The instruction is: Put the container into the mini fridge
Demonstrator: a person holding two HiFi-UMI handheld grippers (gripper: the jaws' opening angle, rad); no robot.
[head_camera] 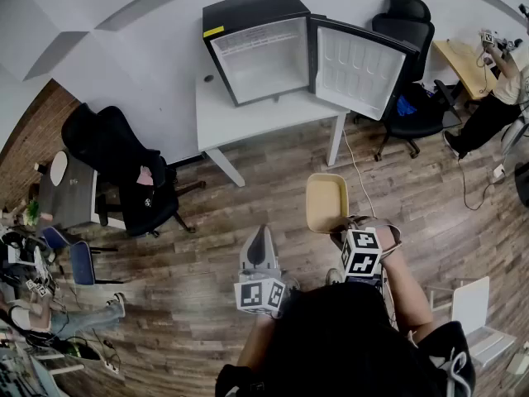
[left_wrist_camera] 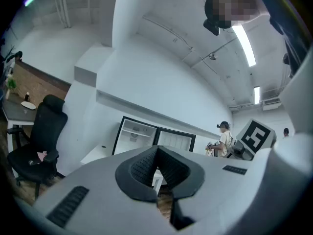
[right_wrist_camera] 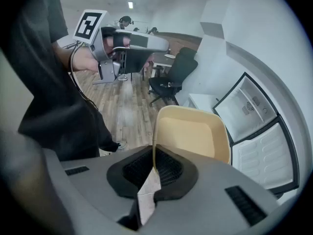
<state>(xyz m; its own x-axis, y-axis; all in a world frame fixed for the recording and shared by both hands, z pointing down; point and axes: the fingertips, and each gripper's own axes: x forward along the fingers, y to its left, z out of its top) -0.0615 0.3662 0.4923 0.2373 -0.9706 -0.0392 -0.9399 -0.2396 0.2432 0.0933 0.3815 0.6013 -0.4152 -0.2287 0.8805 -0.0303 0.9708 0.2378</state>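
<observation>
- Fridge: the black mini fridge (head_camera: 256, 52) stands on a white table (head_camera: 216, 114), with its door (head_camera: 359, 64) swung wide open.
- The pale yellow rectangular plastic container (head_camera: 326, 203) hangs in the air well short of the fridge, in front of the open door and over the wooden floor (head_camera: 207, 246).
- The right gripper (right_wrist_camera: 152, 173) has its jaws clamped on the container's near rim.
- The left gripper (left_wrist_camera: 157, 173), equally far from the fridge, has its jaws pressed together on nothing.

The container (head_camera: 326, 202) is pale tan. The mini fridge (head_camera: 263, 52), at 12 o'clock, has a black casing and white interior. The table (head_camera: 240, 122) is white; the floor (head_camera: 207, 238) shows brown wood-grain planks.
</observation>
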